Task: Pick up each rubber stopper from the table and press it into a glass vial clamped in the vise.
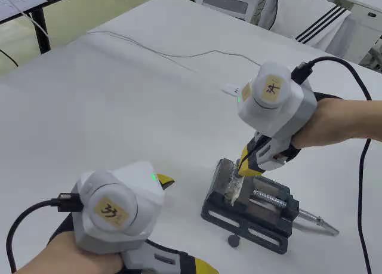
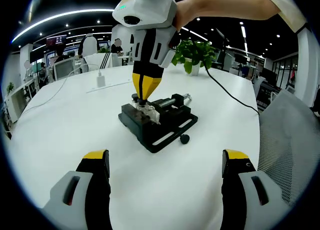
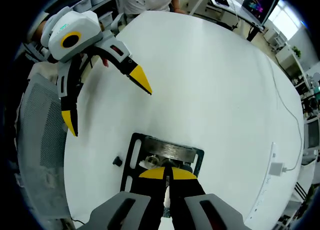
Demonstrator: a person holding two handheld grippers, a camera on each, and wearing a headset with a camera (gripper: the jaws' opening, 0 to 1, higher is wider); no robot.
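White tabletop [image 1: 119,95] bore a black metal bench vise [image 1: 250,217], the reference for all positions below.

Left gripper [image 2: 165,160], a white-and-grey housing with yellow-tipped jaws, was held to the person's left of the vise and well apart from it, above the bare table. Its jaws stood spread wide with nothing between them. In the left gripper view they framed the vise from a distance. In the right gripper view both yellow tips pointed towards the vise.

Right gripper [image 3: 167,176], of the same build, hung directly over the vise with its tips pointing down into the vise mouth. Its jaws were drawn together to a narrow slit. A pale sliver showed in that slit in the right gripper view, but whether it was a rubber stopper could not be told.

The vise sat flat on the table, and its silver screw handle [image 1: 313,219] projected from the end away from the left gripper.

A green potted plant [image 2: 195,52] stood beyond the vise in the left gripper view. A thin grey cable [image 1: 155,50] ran across the table on the far side of the vise and ended at a small white plug block [image 1: 230,90], well apart from the vise.

A clear glass vial [image 1: 234,189] was clamped upright between the vise jaws, just under the right gripper's tips.

A small dark round knob [image 1: 234,240] lay on the table just beside the vise base, on the person's side.
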